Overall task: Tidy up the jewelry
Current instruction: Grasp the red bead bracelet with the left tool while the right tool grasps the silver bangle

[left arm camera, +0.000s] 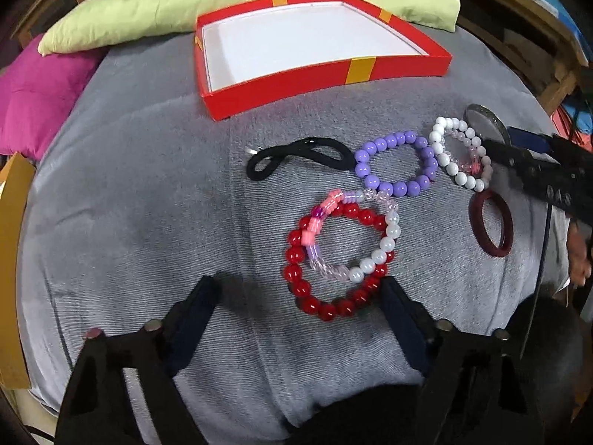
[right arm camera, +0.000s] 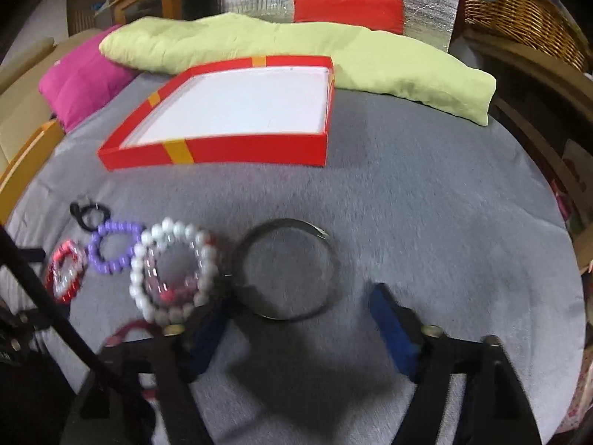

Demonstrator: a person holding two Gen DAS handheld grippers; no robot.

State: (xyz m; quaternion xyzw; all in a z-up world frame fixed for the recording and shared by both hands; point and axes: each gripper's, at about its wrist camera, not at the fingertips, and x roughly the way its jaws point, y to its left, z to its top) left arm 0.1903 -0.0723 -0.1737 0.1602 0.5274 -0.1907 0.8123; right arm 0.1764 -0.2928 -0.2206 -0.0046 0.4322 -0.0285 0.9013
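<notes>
A red bead bracelet [left arm camera: 296, 270] lies on the grey cloth under a pink, clear and white one [left arm camera: 385, 244]. My left gripper [left arm camera: 299, 285] stands open low around its near edge, the right fingertip beside the beads. Behind lie a black hair tie [left arm camera: 296, 155], a purple bracelet [left arm camera: 393, 170], a white bracelet [left arm camera: 456, 170] and a dark red ring [left arm camera: 491, 222]. My right gripper [right arm camera: 300, 298] is open, its fingers on either side of a metal bangle [right arm camera: 259, 230], pads apart from it. The empty red box [right arm camera: 222, 152] sits beyond.
A green cushion [right arm camera: 370, 63] and a magenta cushion [right arm camera: 81, 81] lie behind the box at the cloth's far edge. A wicker basket [right arm camera: 519, 11] stands at the back right. A hand [left arm camera: 580, 256] shows at the right edge. Wooden furniture rings the surface.
</notes>
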